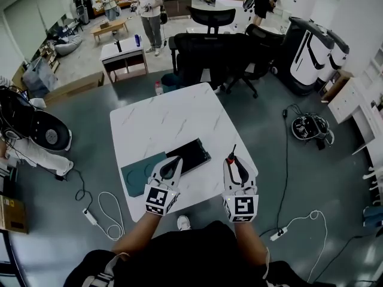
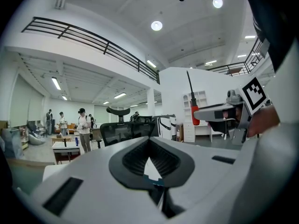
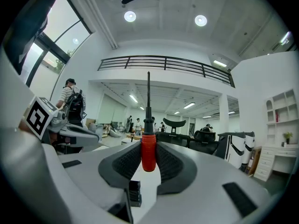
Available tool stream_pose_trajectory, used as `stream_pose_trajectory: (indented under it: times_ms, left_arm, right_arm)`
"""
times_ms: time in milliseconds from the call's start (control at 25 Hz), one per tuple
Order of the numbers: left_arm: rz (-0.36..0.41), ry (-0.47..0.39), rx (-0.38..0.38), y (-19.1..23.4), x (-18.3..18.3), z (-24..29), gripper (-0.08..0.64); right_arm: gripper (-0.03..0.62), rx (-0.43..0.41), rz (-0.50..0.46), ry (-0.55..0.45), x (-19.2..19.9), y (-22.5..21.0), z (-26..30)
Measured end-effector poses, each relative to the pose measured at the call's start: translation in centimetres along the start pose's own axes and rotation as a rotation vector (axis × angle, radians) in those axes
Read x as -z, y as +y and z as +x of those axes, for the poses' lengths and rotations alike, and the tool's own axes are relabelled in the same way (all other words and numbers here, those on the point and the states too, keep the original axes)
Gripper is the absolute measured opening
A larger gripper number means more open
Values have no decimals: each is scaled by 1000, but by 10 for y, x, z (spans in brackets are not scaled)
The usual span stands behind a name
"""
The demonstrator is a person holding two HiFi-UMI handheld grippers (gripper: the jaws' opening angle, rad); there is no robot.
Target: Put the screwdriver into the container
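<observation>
A screwdriver (image 3: 148,154) with a red handle and a thin black shaft stands upright between the pads of my right gripper (image 3: 148,146), which is shut on the handle. In the head view this gripper (image 1: 235,162) hovers over the near right corner of the white marble table (image 1: 161,118), to the right of a flat black container (image 1: 192,153). My left gripper (image 1: 172,162) is beside the container's near end, above a teal mat (image 1: 139,173). Its tips (image 2: 149,141) meet with nothing between them. The left gripper view also catches the screwdriver (image 2: 192,112) at its right.
Black office chairs (image 1: 206,55) stand at the table's far edge. A power strip with a white cable (image 1: 91,217) lies on the floor to the left, another cable (image 1: 287,229) to the right. A round machine (image 1: 36,130) sits at far left. People stand far back.
</observation>
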State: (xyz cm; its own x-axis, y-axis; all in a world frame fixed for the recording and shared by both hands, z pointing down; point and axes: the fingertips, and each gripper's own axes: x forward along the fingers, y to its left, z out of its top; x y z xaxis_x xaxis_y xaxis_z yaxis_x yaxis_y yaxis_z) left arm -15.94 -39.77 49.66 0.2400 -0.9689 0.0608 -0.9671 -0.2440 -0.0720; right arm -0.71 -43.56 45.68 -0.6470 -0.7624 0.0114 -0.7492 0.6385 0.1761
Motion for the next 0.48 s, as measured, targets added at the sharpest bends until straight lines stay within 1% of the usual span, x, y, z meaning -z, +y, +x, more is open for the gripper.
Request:
stream_pose_trajectory:
  times_ms: [240,480]
  left_arm:
    - [-14,8,-37,15,9,14,5]
    - [-26,25,-113,28,12,32,5]
  right_arm:
    - [112,-46,-16,-1,4,-2,27]
    - [112,-130,-40,1,11,-9,65]
